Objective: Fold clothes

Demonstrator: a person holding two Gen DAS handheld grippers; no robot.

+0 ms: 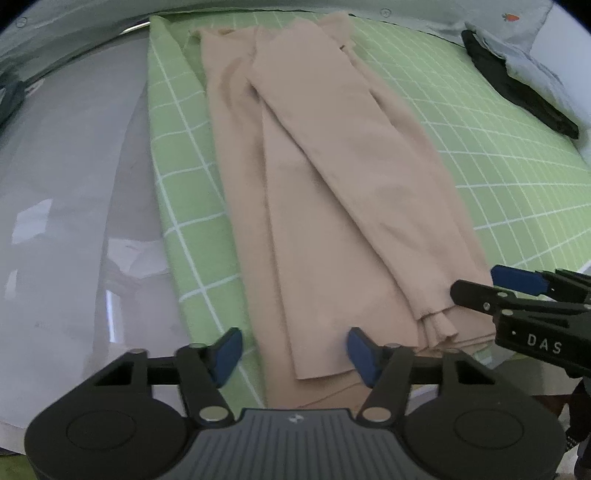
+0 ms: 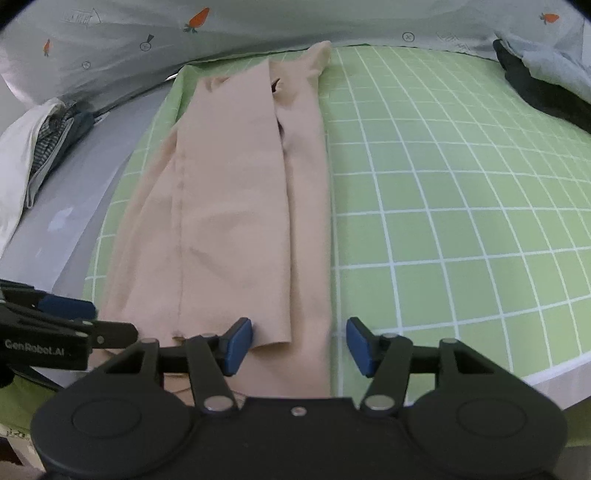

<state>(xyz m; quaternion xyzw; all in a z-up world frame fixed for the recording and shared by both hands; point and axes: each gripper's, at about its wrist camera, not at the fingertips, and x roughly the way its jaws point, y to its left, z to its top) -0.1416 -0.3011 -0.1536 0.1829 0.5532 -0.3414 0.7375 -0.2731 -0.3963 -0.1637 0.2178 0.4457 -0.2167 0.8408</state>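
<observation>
Both grippers are hovering spread over the near hem of a beige garment (image 1: 332, 206), gripping nothing.

The garment is lying lengthwise in long folds on a green checked mat (image 2: 461, 206). The left gripper (image 1: 293, 354) is holding its blue pads apart above the hem, cloth showing between but seemingly untouched; the right gripper (image 2: 299, 345) is doing likewise at the garment's right edge. "DAS" is showing on the right gripper's side, "GenRobot.AI" on the left's. A carrot-print sheet (image 2: 147, 33) is lying behind.

dark garment (image 1: 517, 85): type unclear | folded pile (image 2: 40, 147): cut by left edge
</observation>
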